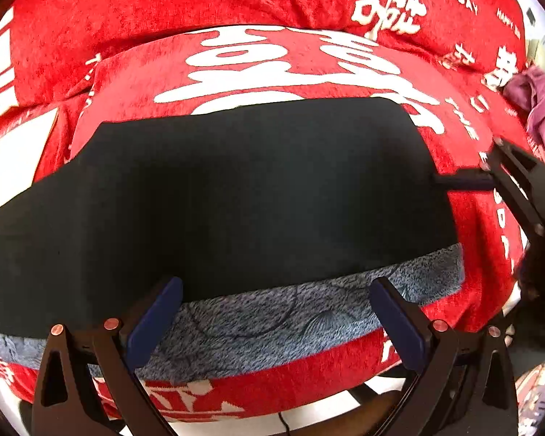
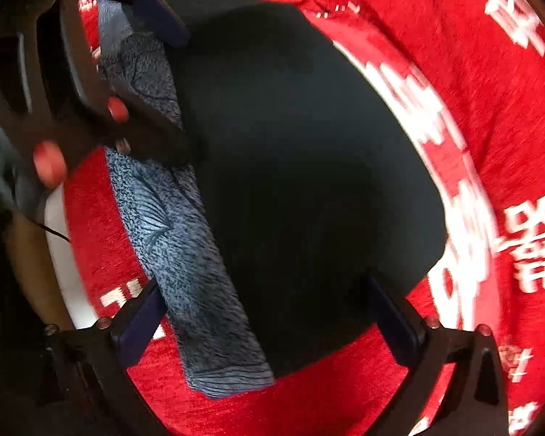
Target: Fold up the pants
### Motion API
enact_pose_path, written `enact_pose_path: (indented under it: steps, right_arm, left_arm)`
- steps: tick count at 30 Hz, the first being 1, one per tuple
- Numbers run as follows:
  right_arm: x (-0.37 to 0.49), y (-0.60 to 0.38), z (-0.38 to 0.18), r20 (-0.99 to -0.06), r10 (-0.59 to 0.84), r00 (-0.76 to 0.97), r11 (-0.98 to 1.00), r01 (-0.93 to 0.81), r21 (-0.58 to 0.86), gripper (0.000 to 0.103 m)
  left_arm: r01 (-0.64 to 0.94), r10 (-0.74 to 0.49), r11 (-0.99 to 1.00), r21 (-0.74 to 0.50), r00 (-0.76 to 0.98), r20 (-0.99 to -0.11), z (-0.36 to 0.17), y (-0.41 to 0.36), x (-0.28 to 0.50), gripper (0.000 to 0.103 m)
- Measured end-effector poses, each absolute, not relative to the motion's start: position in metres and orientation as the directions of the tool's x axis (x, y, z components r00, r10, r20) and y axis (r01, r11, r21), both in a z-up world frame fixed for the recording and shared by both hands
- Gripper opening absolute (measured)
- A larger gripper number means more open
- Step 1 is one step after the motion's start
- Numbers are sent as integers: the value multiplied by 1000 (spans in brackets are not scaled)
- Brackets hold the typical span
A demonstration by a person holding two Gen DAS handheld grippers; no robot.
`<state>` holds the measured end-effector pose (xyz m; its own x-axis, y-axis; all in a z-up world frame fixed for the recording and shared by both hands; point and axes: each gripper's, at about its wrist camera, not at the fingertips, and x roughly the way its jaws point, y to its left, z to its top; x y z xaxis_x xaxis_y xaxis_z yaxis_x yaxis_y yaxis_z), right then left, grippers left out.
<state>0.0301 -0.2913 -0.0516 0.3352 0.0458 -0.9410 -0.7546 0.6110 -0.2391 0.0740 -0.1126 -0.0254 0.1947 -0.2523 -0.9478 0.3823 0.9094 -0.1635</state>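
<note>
Black pants [image 1: 243,189] lie folded flat on a red blanket [image 1: 163,3], with a strip of grey fleecy lining [image 1: 290,312] showing along the near edge. My left gripper [image 1: 276,321] hovers open over that strip, and nothing is pressed between its blue pads. One finger [image 1: 461,182] of my right gripper reaches the pants' right edge. In the right wrist view the pants [image 2: 301,167] and lining [image 2: 200,290] run away from my right gripper [image 2: 265,323]. It stands wide open astride their near end. The left gripper [image 2: 167,80] shows at the upper left.
The red blanket [image 2: 490,109] with white characters covers the whole bed. A purple cloth [image 1: 537,105] lies crumpled at the far right. The bed's near edge drops to a pale floor with a thin dark cable [image 1: 283,425].
</note>
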Motion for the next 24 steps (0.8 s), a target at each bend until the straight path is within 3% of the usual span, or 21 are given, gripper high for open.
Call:
enact_pose_path:
  steps: [4, 9, 14, 15, 19, 21, 24]
  right_arm:
    - [17, -293, -24, -912, 215, 350, 696, -710, -108, 103]
    - [10, -284, -21, -906, 223, 360, 731, -676, -88, 103]
    - [19, -275, -5, -868, 300, 395, 772, -636, -22, 103]
    - [26, -272, -7, -865, 300, 401, 794, -608, -7, 103]
    - [70, -251, -63, -945, 95, 311, 889, -455, -60, 103]
    - [67, -236, -58, -937, 71, 341, 879, -466, -103, 103]
    - [74, -220, -51, -970, 13, 243, 882, -461, -103, 103]
  left_arm:
    - [411, -259, 898, -161, 197, -946, -33, -106, 74, 103]
    - [361, -289, 914, -184, 262, -921, -10, -73, 65, 103]
    - [208, -185, 967, -148, 170, -968, -55, -21, 81, 103]
    - [198, -217, 963, -183, 162, -963, -59, -15, 82, 103]
    - [215, -190, 966, -146, 203, -960, -48, -7, 78, 103]
    - [216, -199, 965, -150, 222, -955, -41, 4, 75, 103]
    - [180, -174, 975, -129, 267, -948, -31, 32, 71, 103]
